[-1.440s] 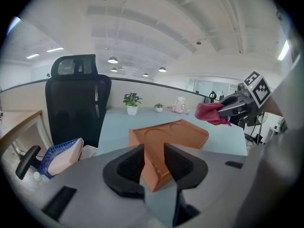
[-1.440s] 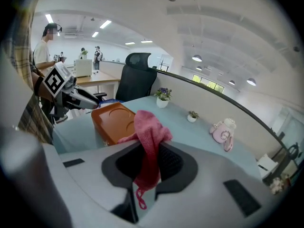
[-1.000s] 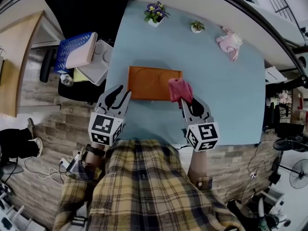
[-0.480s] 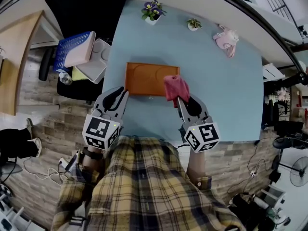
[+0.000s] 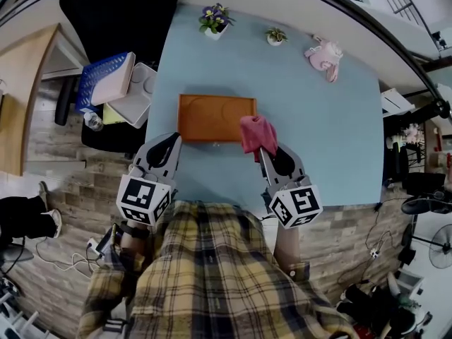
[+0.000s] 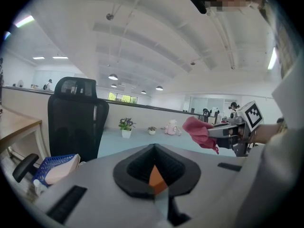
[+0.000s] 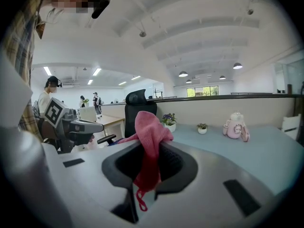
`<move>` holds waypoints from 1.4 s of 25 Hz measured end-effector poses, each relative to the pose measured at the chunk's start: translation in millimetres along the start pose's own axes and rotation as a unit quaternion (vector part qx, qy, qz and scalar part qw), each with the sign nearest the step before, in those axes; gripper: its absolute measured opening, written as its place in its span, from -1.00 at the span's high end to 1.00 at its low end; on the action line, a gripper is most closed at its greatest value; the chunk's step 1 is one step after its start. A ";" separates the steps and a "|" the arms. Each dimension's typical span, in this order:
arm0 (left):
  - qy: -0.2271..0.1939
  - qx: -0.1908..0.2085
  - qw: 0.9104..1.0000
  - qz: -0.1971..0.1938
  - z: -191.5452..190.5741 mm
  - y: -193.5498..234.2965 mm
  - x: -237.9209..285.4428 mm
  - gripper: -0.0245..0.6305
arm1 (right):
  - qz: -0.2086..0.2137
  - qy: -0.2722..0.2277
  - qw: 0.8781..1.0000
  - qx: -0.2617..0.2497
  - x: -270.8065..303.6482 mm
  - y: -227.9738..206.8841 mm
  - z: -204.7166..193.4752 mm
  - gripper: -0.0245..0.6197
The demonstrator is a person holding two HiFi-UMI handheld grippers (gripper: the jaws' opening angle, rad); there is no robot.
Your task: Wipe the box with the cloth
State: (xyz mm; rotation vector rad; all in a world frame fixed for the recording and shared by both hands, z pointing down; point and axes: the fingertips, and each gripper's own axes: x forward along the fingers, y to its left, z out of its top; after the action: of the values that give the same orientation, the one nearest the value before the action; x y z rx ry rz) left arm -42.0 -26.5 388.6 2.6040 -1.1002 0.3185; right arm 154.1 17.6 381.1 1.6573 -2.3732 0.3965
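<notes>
The orange box point(image 5: 215, 117) lies flat on the light blue table point(image 5: 318, 140), and a sliver of the box point(image 6: 154, 175) shows behind my left jaws. My right gripper point(image 5: 263, 150) is shut on the pink cloth point(image 5: 256, 134), which hangs at the box's right end. In the right gripper view the cloth point(image 7: 149, 141) drapes from the right gripper point(image 7: 151, 148). My left gripper point(image 5: 173, 138) hovers near the box's front left corner. Its jaws have just been closing and stand shut with nothing between them, as the left gripper point(image 6: 154, 148) shows in its own view.
Two small potted plants point(image 5: 213, 18) point(image 5: 274, 36) and a pink toy point(image 5: 323, 54) stand along the table's far edge. A black chair point(image 5: 116, 13) and a blue basket point(image 5: 106, 80) with loose items sit off the table's left side.
The left jaws, apart before, have come together. Both grippers have lifted slightly towards the person, and the cloth stays in the right one.
</notes>
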 end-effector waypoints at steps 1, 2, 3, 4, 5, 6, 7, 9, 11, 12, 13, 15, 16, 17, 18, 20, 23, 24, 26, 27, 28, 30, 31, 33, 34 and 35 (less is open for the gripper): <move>0.000 0.000 1.000 -0.002 0.8 -1.1 0.7 0.95 | -0.003 0.000 1.000 0.000 -1.1 -1.1 0.1 0.71; 0.000 0.001 1.000 -0.003 1.5 -2.2 1.4 0.95 | -0.005 0.001 1.000 0.000 -2.1 -2.0 0.1 0.71; 0.001 0.002 1.000 -0.004 1.7 -3.1 1.8 0.95 | -0.007 0.001 1.000 -0.001 -2.9 -2.7 0.0 0.71; 0.002 0.004 1.000 -0.005 1.3 -3.7 2.2 0.95 | -0.008 0.001 1.000 -0.001 -3.4 -3.1 -0.4 0.71; 0.003 0.005 1.000 -0.005 0.5 -4.0 2.5 0.95 | -0.009 0.000 1.000 -0.002 -3.8 -3.5 -1.1 0.71; 0.005 0.005 1.000 -0.005 -0.7 -4.1 2.9 0.95 | -0.011 0.000 1.000 -0.003 -3.8 -4.1 -1.8 0.71; 0.007 0.005 1.000 -0.005 -1.7 -3.9 3.3 0.95 | -0.013 0.001 1.000 -0.003 -3.5 -5.0 -2.5 0.71; 0.010 0.005 1.000 -0.005 -2.5 -2.6 4.6 0.95 | -0.017 0.004 1.000 -0.003 -1.6 -7.2 -2.8 0.71; 0.013 0.006 1.000 -0.003 -2.8 -0.6 5.8 0.95 | -0.018 0.005 1.000 -0.004 1.0 -9.0 -2.3 0.71; 0.014 0.007 1.000 -0.002 -3.3 0.6 6.0 0.95 | -0.018 0.006 1.000 -0.005 2.5 -9.4 -2.3 0.71; 0.015 0.007 1.000 -0.002 -4.1 2.0 6.1 0.95 | -0.018 0.008 1.000 -0.005 4.2 -9.6 -2.7 0.71; 0.019 0.007 1.000 0.000 -6.0 5.8 6.5 0.95 | -0.019 0.011 1.000 -0.005 8.2 -10.3 -3.9 0.71; 0.020 0.006 1.000 0.001 -6.7 8.0 6.9 0.95 | -0.019 0.013 1.000 -0.004 10.2 -10.8 -4.3 0.71; 0.021 0.005 1.000 0.002 -7.0 10.2 7.5 0.95 | -0.020 0.015 1.000 -0.004 12.2 -11.3 -4.4 0.71; 0.022 0.005 1.000 0.004 -7.0 12.4 8.1 0.95 | -0.020 0.016 1.000 -0.004 13.9 -11.7 -4.3 0.71; 0.024 0.005 1.000 0.005 -6.8 16.0 9.4 0.95 | -0.020 0.020 1.000 -0.006 17.0 -12.5 -3.8 0.71; 0.026 0.004 1.000 0.005 -7.7 19.0 11.8 0.95 | -0.020 0.024 0.999 -0.008 20.7 -13.7 -4.2 0.71; 0.027 0.003 1.000 0.004 -8.2 19.5 12.6 0.95 | -0.020 0.026 0.999 -0.008 21.7 -14.2 -5.0 0.71; 0.029 0.003 1.000 0.003 -9.1 19.9 14.0 0.95 | -0.021 0.031 0.999 -0.007 23.0 -15.7 -6.7 0.71; 0.030 0.003 1.000 0.002 -9.5 20.0 14.5 0.95 | -0.022 0.032 0.999 -0.007 23.2 -16.4 -7.1 0.71; 0.030 0.003 1.000 0.002 -9.7 20.0 14.7 0.95 | -0.023 0.033 0.999 -0.006 23.2 -16.8 -7.1 0.71; 0.030 0.002 1.000 0.002 -9.3 19.9 14.9 0.95 | -0.024 0.033 0.999 -0.006 22.8 -17.2 -6.5 0.71; 0.030 0.002 1.000 0.002 -9.0 19.9 15.1 0.95 | -0.024 0.033 0.999 -0.007 22.7 -17.3 -6.2 0.71; 0.029 0.002 1.000 0.002 -8.6 19.8 16.5 0.95 | -0.024 0.032 0.999 -0.009 22.8 -17.5 -5.4 0.72; 0.030 0.001 1.000 0.002 -8.6 19.8 17.5 0.95 | -0.023 0.032 0.999 -0.011 23.1 -17.7 -5.1 0.72; 0.030 0.001 1.000 0.002 -8.7 19.8 18.6 0.95 | -0.022 0.033 0.999 -0.012 23.8 -17.8 -5.2 0.72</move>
State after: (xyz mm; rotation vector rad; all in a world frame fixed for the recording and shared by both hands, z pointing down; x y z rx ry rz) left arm -44.5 -48.9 406.2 2.5778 -1.0858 0.3958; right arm 162.9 -7.5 395.5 1.6568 -2.2812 0.4062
